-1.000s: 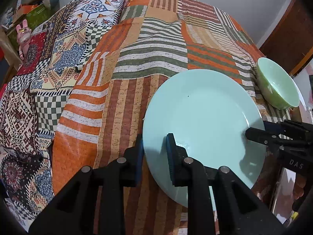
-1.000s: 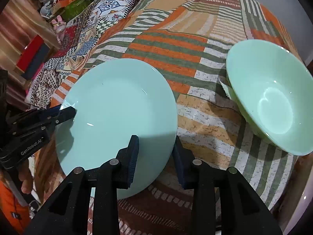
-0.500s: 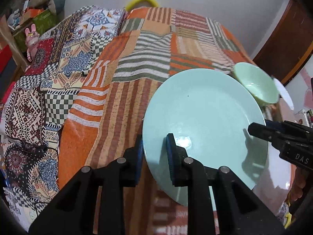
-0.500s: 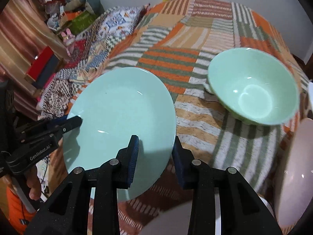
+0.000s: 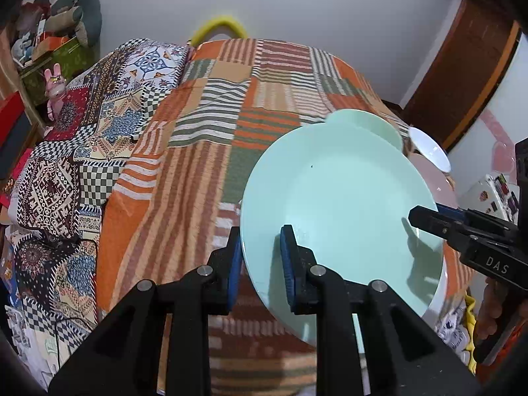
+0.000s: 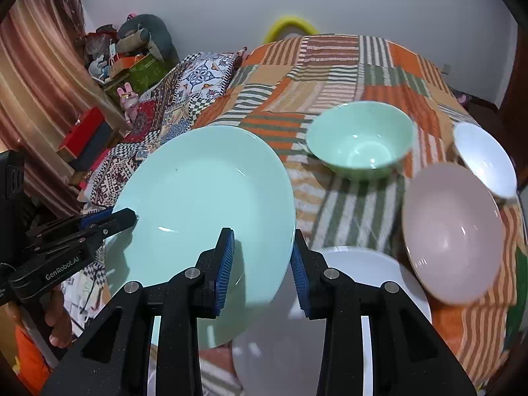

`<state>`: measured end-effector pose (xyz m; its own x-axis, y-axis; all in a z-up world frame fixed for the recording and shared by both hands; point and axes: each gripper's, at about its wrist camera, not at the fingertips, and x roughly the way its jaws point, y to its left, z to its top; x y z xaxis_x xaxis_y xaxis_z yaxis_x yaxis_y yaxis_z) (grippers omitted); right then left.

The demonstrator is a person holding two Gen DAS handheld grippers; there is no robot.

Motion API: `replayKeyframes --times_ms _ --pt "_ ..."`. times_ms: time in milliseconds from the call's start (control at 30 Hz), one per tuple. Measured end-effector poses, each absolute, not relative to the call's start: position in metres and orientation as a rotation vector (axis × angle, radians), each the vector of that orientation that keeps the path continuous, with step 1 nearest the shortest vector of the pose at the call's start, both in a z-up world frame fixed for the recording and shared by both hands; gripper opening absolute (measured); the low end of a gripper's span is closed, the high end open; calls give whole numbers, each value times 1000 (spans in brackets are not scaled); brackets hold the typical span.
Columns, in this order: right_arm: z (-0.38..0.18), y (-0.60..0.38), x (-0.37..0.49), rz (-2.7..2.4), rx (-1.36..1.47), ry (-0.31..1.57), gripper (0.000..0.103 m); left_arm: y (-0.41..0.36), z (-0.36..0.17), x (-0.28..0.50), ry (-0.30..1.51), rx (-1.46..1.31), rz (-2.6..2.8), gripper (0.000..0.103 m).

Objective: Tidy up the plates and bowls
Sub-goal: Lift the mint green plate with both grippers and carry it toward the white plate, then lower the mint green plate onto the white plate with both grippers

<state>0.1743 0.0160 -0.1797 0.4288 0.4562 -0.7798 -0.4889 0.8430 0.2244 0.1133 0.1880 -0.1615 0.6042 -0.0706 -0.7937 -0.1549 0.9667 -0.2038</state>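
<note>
Both grippers clamp the pale green plate [image 6: 204, 198] by opposite rims, the right gripper [image 6: 262, 264] near, the left gripper [image 5: 259, 259] across. It hangs above the white plate [image 6: 373, 274], face up, tilted, with no long axis. Carrying step; next probably lowering it level. Beyond sit the green bowl [image 6: 361, 140] and pink bowl [image 6: 452, 231].

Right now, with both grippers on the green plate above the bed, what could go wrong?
1. Both the left gripper and right gripper pinch only the green plate at its rim; uneven motion could let it slip.
2. The white plate and pink bowl lie close below: a drop might chip them.
</note>
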Motion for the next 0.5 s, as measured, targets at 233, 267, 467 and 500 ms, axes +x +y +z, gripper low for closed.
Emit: replayKeyframes --times_ms 233,267,467,500 --pt "-179 -19 152 570 16 957 32 155 -156 90 918 -245 15 21" --pt "-179 -23 149 567 21 958 32 152 -156 88 918 -247 12 21" --pt "-184 -42 136 546 47 964 32 129 -160 75 925 -223 -8 21" --pt "-185 -45 133 541 51 964 32 126 -161 74 929 -224 -12 21"
